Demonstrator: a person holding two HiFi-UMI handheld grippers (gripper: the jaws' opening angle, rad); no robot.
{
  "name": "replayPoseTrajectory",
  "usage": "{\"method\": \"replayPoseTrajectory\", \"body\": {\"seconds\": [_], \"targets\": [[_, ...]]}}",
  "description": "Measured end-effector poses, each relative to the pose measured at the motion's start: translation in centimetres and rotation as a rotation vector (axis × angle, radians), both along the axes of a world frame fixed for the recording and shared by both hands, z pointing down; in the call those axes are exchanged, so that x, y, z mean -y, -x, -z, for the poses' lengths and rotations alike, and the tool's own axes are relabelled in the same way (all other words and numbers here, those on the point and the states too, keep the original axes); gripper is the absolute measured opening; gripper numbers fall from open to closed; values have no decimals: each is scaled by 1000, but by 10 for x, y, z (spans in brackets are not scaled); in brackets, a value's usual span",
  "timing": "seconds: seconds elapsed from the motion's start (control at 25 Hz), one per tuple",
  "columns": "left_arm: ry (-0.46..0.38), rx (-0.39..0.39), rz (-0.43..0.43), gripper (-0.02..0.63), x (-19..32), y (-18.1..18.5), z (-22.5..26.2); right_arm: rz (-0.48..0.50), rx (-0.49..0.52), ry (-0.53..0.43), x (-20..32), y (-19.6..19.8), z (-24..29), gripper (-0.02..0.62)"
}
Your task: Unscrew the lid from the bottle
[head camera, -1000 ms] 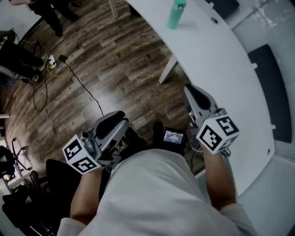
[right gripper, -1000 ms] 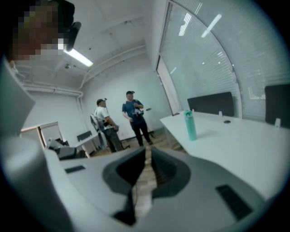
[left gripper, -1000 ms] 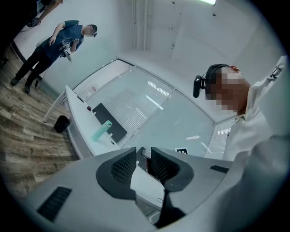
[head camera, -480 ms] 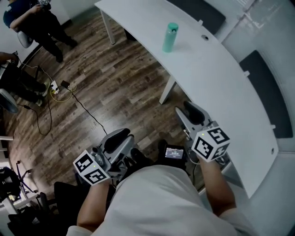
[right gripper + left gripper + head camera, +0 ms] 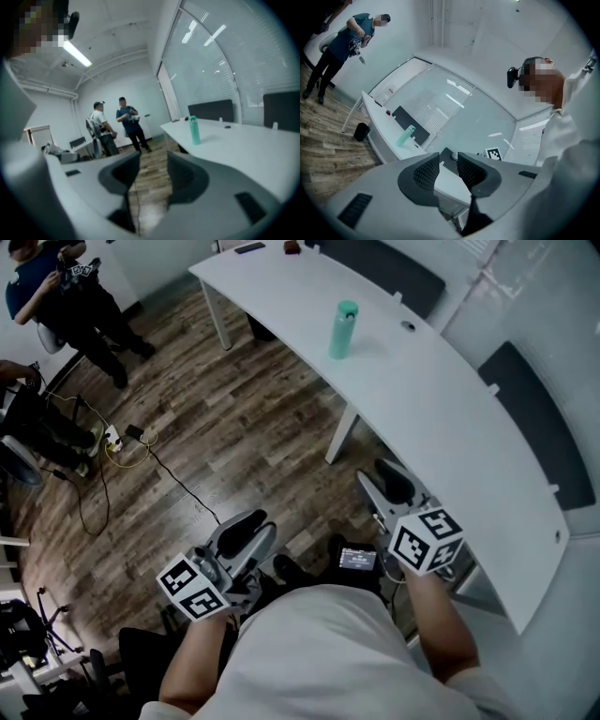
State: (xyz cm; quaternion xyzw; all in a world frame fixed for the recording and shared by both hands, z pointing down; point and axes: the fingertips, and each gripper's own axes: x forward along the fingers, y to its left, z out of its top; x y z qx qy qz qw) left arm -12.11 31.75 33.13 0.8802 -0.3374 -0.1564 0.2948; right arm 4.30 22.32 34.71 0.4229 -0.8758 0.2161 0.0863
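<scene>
Head view: I hold left gripper [image 5: 246, 532] and right gripper [image 5: 387, 482] empty, fingers [image 5: 425, 172] just opening, readying for the bottle [image 5: 342, 331] well apart on the bench [image 5: 450, 418].

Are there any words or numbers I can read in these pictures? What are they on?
No words or numbers can be read.
Small screen at the person's waist: lit lines, too small to read.
Marker cubes: black-and-white square patterns, not words.
Green bottle: no label shows.
</scene>
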Motion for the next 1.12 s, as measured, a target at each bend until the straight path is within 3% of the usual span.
{"method": "replayPoseTrajectory", "body": {"seconds": [0.56,1.12], "targets": [[-16,60,-44,154,35,-14,-5,-11,-16,-8,26,1,-3,199],[23,100,8,161,178,-33,-20,71,0,20,173,2,-23,202]]}}
